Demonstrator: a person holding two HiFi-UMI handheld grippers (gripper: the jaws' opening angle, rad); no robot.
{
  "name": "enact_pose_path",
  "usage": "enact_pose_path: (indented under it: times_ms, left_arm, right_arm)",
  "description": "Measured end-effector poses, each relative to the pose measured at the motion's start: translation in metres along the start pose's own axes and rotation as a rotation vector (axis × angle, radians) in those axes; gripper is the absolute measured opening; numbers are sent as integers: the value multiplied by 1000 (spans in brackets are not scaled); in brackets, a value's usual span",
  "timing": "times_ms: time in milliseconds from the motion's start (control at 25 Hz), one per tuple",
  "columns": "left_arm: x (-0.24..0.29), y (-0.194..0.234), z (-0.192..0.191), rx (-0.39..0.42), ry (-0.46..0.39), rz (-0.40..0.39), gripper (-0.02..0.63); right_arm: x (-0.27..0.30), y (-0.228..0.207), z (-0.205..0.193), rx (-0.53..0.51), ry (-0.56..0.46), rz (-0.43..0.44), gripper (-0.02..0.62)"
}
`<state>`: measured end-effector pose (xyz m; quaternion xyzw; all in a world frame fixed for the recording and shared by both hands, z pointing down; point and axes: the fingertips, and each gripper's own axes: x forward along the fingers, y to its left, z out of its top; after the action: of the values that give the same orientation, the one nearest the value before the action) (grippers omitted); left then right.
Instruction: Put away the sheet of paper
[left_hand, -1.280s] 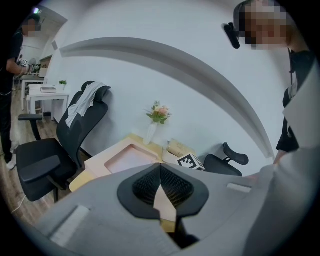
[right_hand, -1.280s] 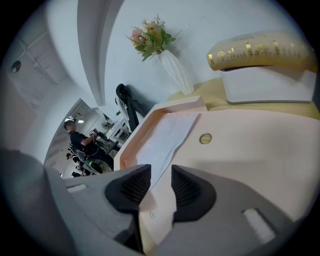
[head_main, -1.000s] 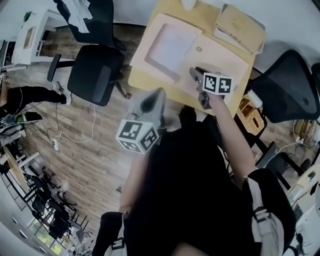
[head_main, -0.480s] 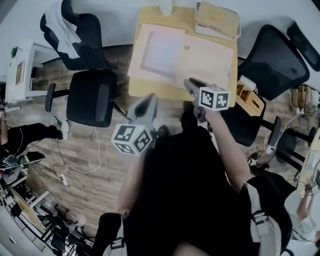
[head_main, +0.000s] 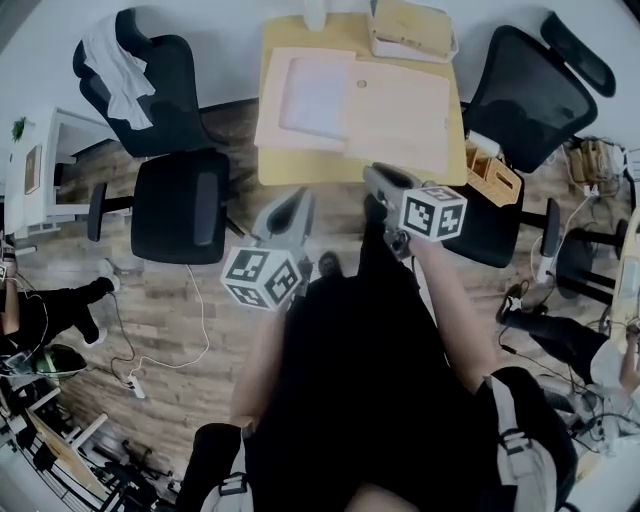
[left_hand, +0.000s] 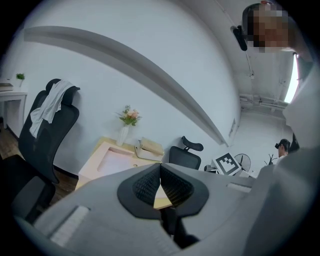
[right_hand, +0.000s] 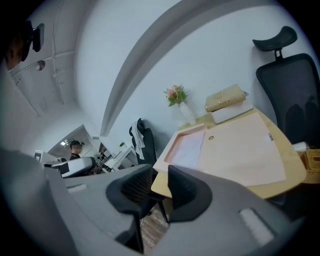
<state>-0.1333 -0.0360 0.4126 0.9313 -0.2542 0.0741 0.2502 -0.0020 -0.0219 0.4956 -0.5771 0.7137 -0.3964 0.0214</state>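
Note:
A white sheet of paper (head_main: 318, 95) lies in the left half of an open pink folder (head_main: 405, 115) on a yellow wooden table (head_main: 285, 172). In the right gripper view the paper (right_hand: 189, 149) and the folder (right_hand: 242, 150) lie ahead. My right gripper (head_main: 385, 185) hovers at the table's near edge. Its jaws (right_hand: 159, 173) stand apart with nothing between them. My left gripper (head_main: 290, 212) hangs short of the table over the floor, its pads (left_hand: 160, 169) touching at the tips and holding nothing. In the left gripper view the paper (left_hand: 117, 162) is far off.
A tan box on a white tray (head_main: 412, 30) and a flower vase (right_hand: 187, 114) stand at the table's back. Black office chairs stand at the left (head_main: 190, 205), back left with a white cloth (head_main: 130, 75), and right (head_main: 520, 85). A wooden crate (head_main: 490, 172) sits by the right corner.
The table has swung from slanted to straight ahead in the head view. My right gripper has drawn back from over the folder to the near edge. The left gripper stays low.

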Motion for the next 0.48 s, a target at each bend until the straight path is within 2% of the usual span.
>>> enact_pose_path:
  times_ms: [320, 480]
  left_arm:
    - [-34, -11, -31, -2, 54, -66, 9]
    - [-43, -19, -36, -1, 52, -76, 9]
  right_arm:
    - [-46, 50, -24, -53, -83, -25, 89]
    - [-64, 73, -32, -78, -103, 27, 83]
